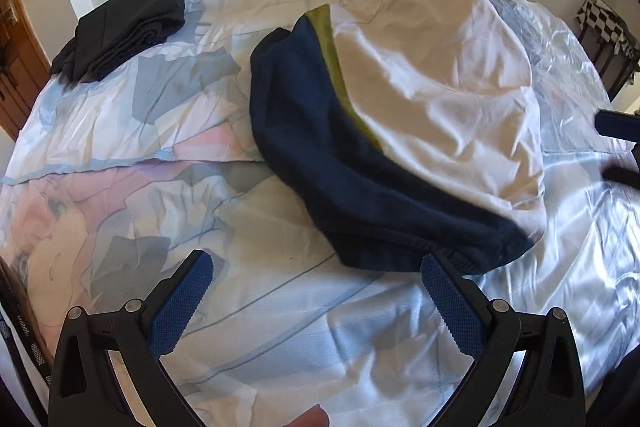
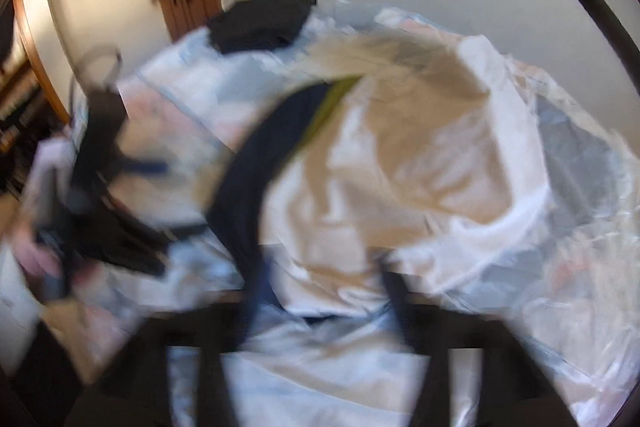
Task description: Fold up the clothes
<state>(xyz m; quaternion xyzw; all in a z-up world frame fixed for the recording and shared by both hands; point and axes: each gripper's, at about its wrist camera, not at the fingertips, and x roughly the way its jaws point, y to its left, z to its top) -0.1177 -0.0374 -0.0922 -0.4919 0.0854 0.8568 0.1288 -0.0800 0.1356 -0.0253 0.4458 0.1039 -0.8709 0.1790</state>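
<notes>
No brand, label or writing can be read anywhere, and there is no container in view; everything lies on a bed under a pale printed cover in blue, grey and pink. Taking the navy garment at the middle of the bed as the mark: far to its left, near the bed's back corner, sits a folded dark grey pile. The navy garment itself lies crumpled, with a strip of olive-green cloth showing along its right edge. Overlapping it from the right is a loose white garment, unfolded and rumpled. In front of the navy garment hangs the left gripper, jaws wide, nothing between them, its right blue pad just at the garment's hem. The right gripper is badly blurred; its jaws stand wide apart over the white garment, gripping nothing
</notes>
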